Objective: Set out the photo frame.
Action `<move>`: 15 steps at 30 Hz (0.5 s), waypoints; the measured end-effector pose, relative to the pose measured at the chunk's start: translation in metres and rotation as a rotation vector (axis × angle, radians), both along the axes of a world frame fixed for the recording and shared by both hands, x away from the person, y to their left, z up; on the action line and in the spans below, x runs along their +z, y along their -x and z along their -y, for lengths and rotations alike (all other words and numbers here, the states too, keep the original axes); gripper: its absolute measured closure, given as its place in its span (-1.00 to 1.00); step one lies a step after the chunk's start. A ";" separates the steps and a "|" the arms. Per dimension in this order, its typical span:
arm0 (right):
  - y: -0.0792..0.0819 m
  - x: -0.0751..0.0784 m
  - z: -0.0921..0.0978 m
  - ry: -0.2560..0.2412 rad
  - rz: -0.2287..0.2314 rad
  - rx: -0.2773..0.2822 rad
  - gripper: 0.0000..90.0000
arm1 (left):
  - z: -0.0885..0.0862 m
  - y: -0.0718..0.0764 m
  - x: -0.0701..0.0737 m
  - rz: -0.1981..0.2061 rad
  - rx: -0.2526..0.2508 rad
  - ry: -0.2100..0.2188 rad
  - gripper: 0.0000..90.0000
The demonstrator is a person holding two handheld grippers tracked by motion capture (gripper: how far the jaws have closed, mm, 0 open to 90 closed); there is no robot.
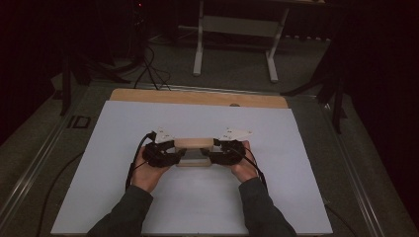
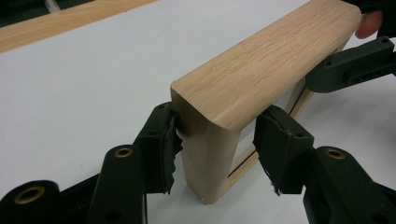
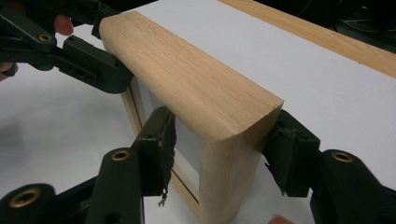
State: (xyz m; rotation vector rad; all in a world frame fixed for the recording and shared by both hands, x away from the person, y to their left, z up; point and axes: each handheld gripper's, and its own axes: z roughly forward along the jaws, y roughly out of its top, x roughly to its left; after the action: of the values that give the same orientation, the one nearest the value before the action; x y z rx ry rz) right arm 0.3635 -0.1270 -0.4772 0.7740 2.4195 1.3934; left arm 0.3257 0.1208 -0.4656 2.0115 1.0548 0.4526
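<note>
Claws [image 2: 217, 149] — wooden frame [image 2: 261, 74] between

A lab or recording studio is suggested rather than a home. The table [image 1: 197, 98] is covered by a plain white sheet [image 1: 197, 197], with a strip of bare wood left showing along its far edge. The surroundings are kept dark, and black cables [image 1: 148, 69] are seen trailing across the grey floor beyond the far left corner. A white metal stand [image 1: 237, 29] is placed behind the table, and dark tripod legs [image 1: 336, 94] are set near its far right corner.
</note>
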 end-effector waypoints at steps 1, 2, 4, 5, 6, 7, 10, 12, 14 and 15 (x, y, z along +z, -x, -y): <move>-0.001 -0.001 0.000 -0.004 -0.005 -0.004 0.02 | 0.000 0.000 0.000 0.000 0.000 0.000 0.10; -0.001 -0.001 0.000 -0.007 -0.006 -0.005 0.02 | 0.001 -0.001 0.000 0.001 0.001 0.005 0.10; -0.002 -0.001 0.001 -0.007 -0.008 -0.009 0.02 | 0.002 -0.002 0.000 0.001 0.001 0.006 0.10; -0.002 -0.001 0.001 -0.008 -0.009 -0.011 0.02 | 0.003 -0.003 -0.001 0.001 0.002 0.008 0.10; -0.002 -0.001 0.002 -0.009 -0.010 -0.015 0.01 | 0.004 -0.004 0.000 0.001 0.002 0.010 0.10; -0.003 -0.001 0.003 -0.009 -0.011 -0.017 0.01 | 0.005 -0.005 0.000 0.001 0.002 0.009 0.10; -0.005 -0.001 0.005 -0.011 -0.012 -0.028 -0.01 | 0.009 -0.007 -0.001 0.003 0.002 0.008 0.10; -0.006 -0.002 0.007 -0.013 -0.019 -0.033 -0.01 | 0.010 -0.008 -0.001 0.002 0.001 0.006 0.10; -0.007 -0.002 0.008 -0.018 -0.020 -0.036 -0.01 | 0.010 -0.009 -0.001 0.003 0.001 0.007 0.10; -0.007 -0.002 0.008 -0.019 -0.021 -0.039 -0.01 | 0.011 -0.010 -0.001 0.001 0.000 0.010 0.10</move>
State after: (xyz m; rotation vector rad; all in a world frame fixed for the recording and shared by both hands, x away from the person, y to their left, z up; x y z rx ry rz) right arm 0.3704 -0.1351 -0.4794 0.8407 2.3971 1.4020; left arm 0.3356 0.1101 -0.4663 2.0023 1.0542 0.4475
